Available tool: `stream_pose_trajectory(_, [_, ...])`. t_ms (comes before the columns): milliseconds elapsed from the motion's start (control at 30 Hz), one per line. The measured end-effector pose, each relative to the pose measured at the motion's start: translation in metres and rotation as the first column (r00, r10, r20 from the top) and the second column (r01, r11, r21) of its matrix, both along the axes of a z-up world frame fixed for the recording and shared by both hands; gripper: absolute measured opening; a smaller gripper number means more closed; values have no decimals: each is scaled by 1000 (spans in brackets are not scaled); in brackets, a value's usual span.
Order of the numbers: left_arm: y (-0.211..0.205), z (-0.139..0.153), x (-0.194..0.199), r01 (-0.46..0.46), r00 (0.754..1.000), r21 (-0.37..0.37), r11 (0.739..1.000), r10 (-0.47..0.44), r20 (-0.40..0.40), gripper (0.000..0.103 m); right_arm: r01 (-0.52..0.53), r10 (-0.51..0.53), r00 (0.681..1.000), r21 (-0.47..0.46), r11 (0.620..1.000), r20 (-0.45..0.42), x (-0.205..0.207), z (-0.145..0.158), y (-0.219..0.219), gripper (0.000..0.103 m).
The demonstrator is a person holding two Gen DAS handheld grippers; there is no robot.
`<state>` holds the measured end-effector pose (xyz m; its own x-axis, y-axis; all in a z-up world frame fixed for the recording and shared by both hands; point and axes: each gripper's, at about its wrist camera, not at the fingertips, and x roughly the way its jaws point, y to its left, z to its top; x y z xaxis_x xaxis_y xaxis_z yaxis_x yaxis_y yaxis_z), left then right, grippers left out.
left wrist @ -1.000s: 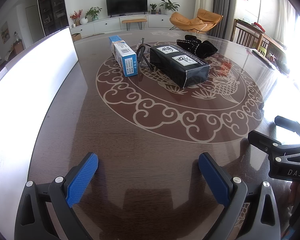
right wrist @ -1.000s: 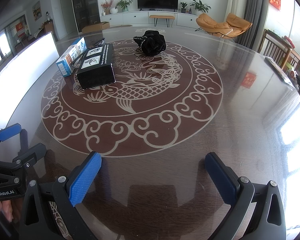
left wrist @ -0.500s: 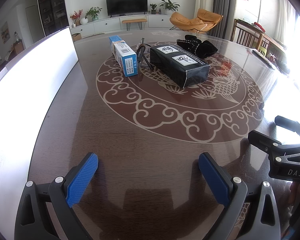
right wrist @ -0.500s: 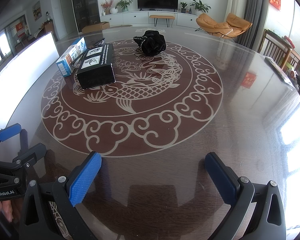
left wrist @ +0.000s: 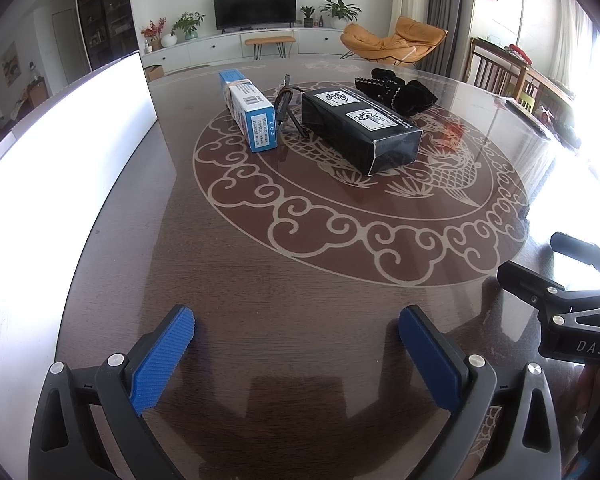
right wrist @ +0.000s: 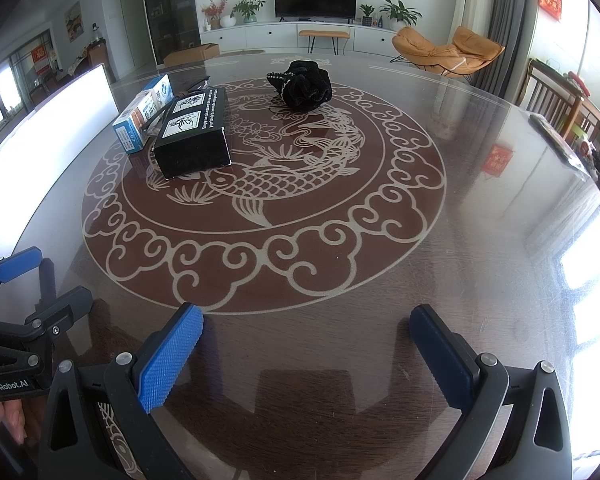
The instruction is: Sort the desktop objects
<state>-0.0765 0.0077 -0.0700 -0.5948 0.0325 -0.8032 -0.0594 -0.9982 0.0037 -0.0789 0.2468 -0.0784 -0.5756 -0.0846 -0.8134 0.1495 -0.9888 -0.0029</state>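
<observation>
With both the left gripper (left wrist: 296,354) and right gripper (right wrist: 306,354) spread wide and empty over the near table (right wrist: 480,240), reach toward 11 o'clock, where the black box (right wrist: 194,136) lies beside the blue box (right wrist: 142,118).

On the counter (left wrist: 260,280), far from both tongs, three things lie in a row with a fourth behind. In the left wrist view the carton (left wrist: 249,110) lies leftmost, the cable (left wrist: 286,110) just beside it on its right, then the long box (left wrist: 360,128). Behind the long box, to its right, sits the cloth bundle (left wrist: 398,90), near but apart.
</observation>
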Motion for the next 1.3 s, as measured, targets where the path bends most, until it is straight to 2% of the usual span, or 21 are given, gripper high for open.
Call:
stream_pose_trajectory(167, [-10, 1, -11, 73, 996, 1, 997, -73, 55, 103, 0, 0, 1000, 0, 1000, 0, 0, 0, 0, 103])
stream_pose_trajectory(367, [-61, 1, -36, -41, 995, 2, 999, 41, 96, 103, 0, 0, 1000, 0, 1000, 0, 0, 0, 0, 103])
stream_pose_trajectory(533, [-72, -1, -27, -55, 998, 6, 998, 55, 15, 103, 0, 0, 1000, 0, 1000, 0, 0, 0, 0, 103])
stream_pose_trajectory(733, [-73, 1, -25, -61, 998, 1, 998, 61, 15, 103, -3, 3, 1000, 3, 1000, 11, -2, 0, 0, 103])
stream_pose_trajectory(800, [-73, 1, -24, -61, 998, 1, 998, 61, 16, 103, -40, 41, 998, -40, 998, 40, -13, 5, -3, 103])
stream_pose_trajectory(933, [-73, 2, -24, -61, 998, 1, 998, 61, 16, 103, -77, 70, 996, -164, 983, -51, -48, 35, -20, 103])
stream_pose_trajectory(1000, [-72, 1, -24, -61, 998, 1, 998, 61, 16, 103, -129, 126, 992, -200, 971, -29, -77, 42, -42, 103])
stream_pose_trajectory(1033, [-73, 2, -24, -61, 998, 1, 998, 61, 16, 103, -153, 156, 988, -192, 969, 2, -93, 42, -57, 103])
stream_pose_trajectory(1133, [-72, 1, -24, -61, 998, 0, 998, 61, 16, 103, -192, 198, 978, -91, 977, 60, -129, 33, -93, 103])
stream_pose_trajectory(1300, [-72, 1, -24, -61, 998, 0, 998, 61, 16, 103, -232, 228, 969, 32, 972, 98, -155, 15, -124, 102])
